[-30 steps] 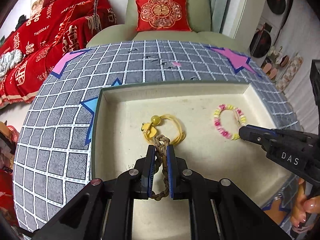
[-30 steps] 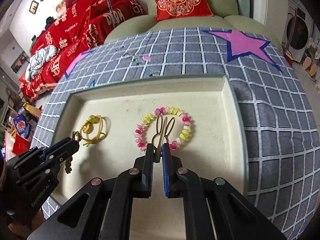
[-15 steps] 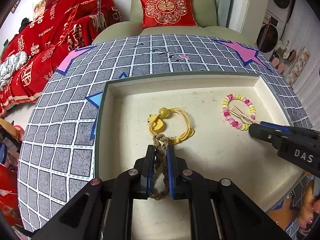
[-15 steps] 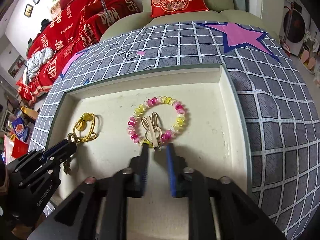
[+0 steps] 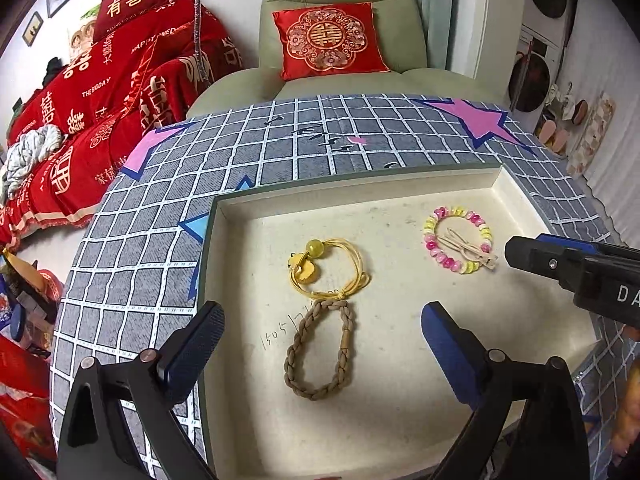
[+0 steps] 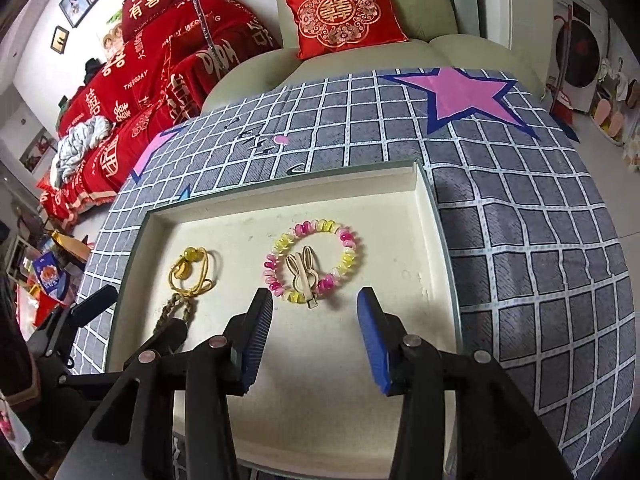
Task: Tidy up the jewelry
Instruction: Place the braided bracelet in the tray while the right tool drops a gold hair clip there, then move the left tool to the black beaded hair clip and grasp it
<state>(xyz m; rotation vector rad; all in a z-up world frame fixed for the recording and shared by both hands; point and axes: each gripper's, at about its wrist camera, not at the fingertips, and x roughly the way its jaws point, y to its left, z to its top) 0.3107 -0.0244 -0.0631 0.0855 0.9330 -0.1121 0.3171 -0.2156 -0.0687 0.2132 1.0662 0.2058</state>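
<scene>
While my left gripper (image 5: 320,344) hangs with fingers spread wide over the braided brown bracelet (image 5: 320,354), nothing sits between them but that loop lying loose on the cream tray (image 5: 400,420). A yellow cord bracelet (image 5: 326,268) touches its far end. My right gripper (image 6: 314,336) is likewise splayed and empty, just short of the pink-and-yellow beaded bracelet (image 6: 310,264). Only the right view shows the wooden clip (image 6: 304,276) is rabbit-shaped; only the left shows handwriting (image 5: 276,330) on the tray floor.

Left hand-held gripper (image 5: 322,338): black frame, blue ribbed pads (image 5: 448,350), silver screws.
</scene>
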